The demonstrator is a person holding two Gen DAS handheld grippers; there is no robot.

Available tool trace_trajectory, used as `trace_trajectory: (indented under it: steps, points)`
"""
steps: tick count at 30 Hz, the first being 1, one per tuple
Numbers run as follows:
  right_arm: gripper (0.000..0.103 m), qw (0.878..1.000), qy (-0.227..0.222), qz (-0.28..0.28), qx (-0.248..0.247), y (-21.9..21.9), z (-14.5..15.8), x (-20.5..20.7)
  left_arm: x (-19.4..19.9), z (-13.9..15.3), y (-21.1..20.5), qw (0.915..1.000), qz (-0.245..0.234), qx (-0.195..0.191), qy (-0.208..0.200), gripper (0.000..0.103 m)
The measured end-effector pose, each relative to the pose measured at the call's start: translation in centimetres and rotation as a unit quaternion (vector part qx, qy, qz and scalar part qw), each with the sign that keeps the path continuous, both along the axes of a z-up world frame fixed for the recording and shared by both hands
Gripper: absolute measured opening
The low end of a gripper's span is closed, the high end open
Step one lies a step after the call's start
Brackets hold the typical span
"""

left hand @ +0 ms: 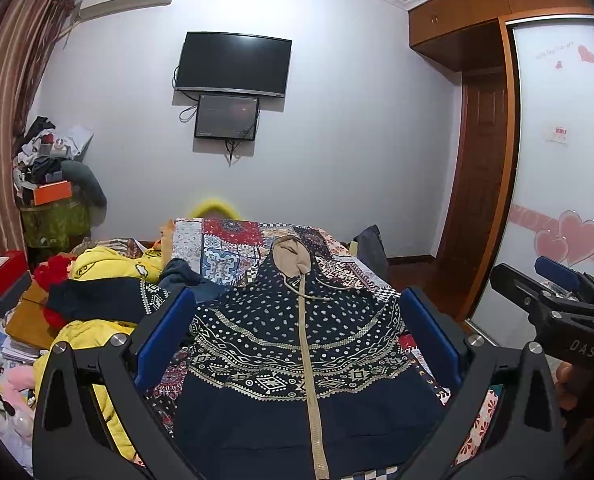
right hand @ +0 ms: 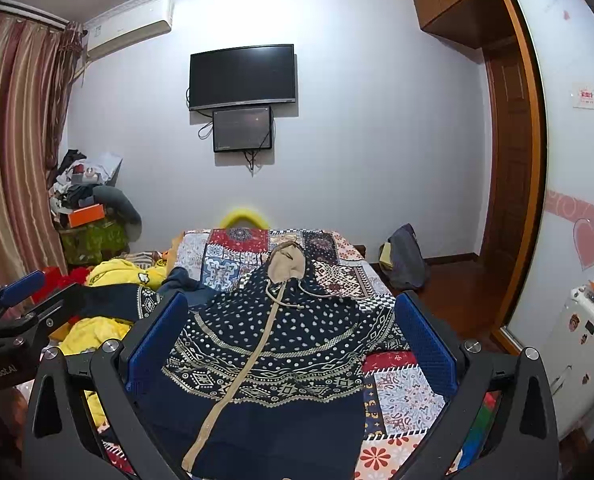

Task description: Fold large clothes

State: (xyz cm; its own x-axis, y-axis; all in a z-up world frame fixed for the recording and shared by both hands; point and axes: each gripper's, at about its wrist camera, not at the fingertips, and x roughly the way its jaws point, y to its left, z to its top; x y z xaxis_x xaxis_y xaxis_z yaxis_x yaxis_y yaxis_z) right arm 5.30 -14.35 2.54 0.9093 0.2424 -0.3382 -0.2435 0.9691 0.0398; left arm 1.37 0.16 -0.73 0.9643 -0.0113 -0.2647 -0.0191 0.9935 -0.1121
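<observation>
Left wrist view first: looking down the left gripper (left hand: 297,344), blue pads spread wide, nothing between them, hanging above the bed. Below, a navy hooded jacket (left hand: 297,344) spread face up on the patchwork bedspread (left hand: 233,248), beige hood (left hand: 293,256) pointing toward the far wall, beige zipper (left hand: 311,368) running down the middle, white dots and geometric bands across the chest, plain navy at the hem nearest the camera. One patterned sleeve (left hand: 109,300) stretched out to the left over a heap of yellow clothing (left hand: 113,264). Off at the right edge, the right gripper (left hand: 553,292), seen side-on, held by a hand (left hand: 567,384); impossible to tell from here how its jaws stand. On the far wall, a dark television (left hand: 233,64) with a smaller screen (left hand: 227,117) beneath it.

Over to the right wrist view: right gripper (right hand: 293,344) with jaws parted wide and empty, also poised above the jacket (right hand: 277,340). Garment lying slightly left of centre here, zipper (right hand: 249,356) slanting down-left, hood (right hand: 287,262) at the far end. Bare bedspread (right hand: 401,396) showing just beside the jacket's right edge. Left gripper (right hand: 21,304) poking in at the left edge.
</observation>
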Motion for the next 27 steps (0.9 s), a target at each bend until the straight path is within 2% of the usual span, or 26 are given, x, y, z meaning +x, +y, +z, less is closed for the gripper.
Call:
trace_trajectory:
  steps: [27]
  points:
    - [0.103, 1.0, 0.003, 0.001, 0.001, 0.17, 0.25, -0.12, 0.07, -0.09, 0.33, 1.0, 0.004, -0.006, -0.002, 0.103]
